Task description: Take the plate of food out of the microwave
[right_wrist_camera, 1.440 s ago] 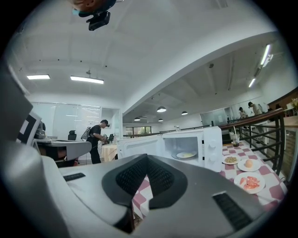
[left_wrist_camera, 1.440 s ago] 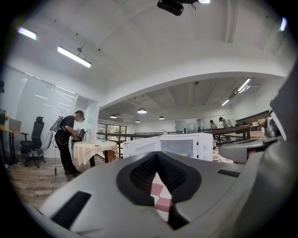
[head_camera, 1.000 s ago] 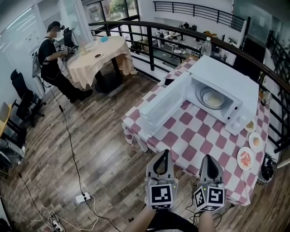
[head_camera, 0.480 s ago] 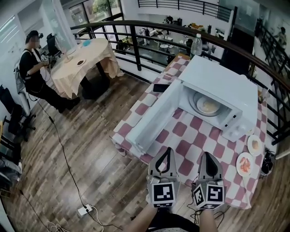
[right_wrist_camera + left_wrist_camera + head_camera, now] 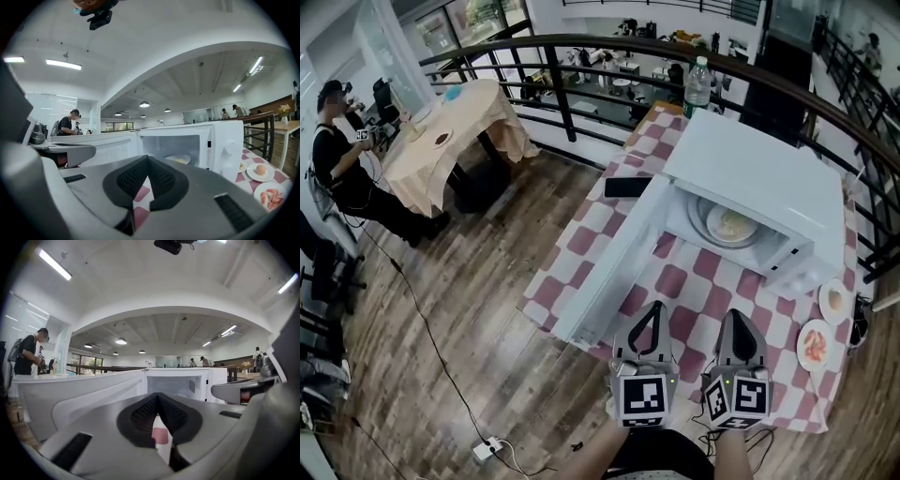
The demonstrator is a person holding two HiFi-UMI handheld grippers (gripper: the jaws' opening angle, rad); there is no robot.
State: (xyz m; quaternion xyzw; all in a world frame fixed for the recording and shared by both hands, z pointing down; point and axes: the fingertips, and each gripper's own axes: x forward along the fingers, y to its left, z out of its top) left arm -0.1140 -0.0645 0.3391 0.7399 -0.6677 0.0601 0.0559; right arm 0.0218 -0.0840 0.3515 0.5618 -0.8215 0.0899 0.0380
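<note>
Left gripper (image 5: 656,307): I read its jaws pressed together at the tips in the left gripper view (image 5: 157,395), with nothing caught between them, just checked cloth showing through the gap below.
Right gripper (image 5: 737,315): same from here, tips meeting and empty in the right gripper view (image 5: 147,159), and it sits just beside the left one, at its 3 o'clock.
Both grippers: I have them over the near edge of the table (image 5: 675,281), pointing at the microwave.
Microwave (image 5: 759,183): white, on the red-and-white checked cloth, at 1 o'clock from the grippers.
Door (image 5: 614,253): wide open, swung out toward 7 o'clock from the cavity.
Plate of food (image 5: 727,224): inside the cavity on the turntable, at 12 o'clock from the right gripper and well apart from both grippers; I also see it through the opening in the right gripper view (image 5: 179,159).
2 side plates (image 5: 815,344): on the cloth at 3 o'clock from the right gripper.
Phone (image 5: 628,187): dark, flat on the cloth at 10 o'clock from the cavity.
Person (image 5: 337,159): standing by a round table (image 5: 459,122) at far 10 o'clock.
</note>
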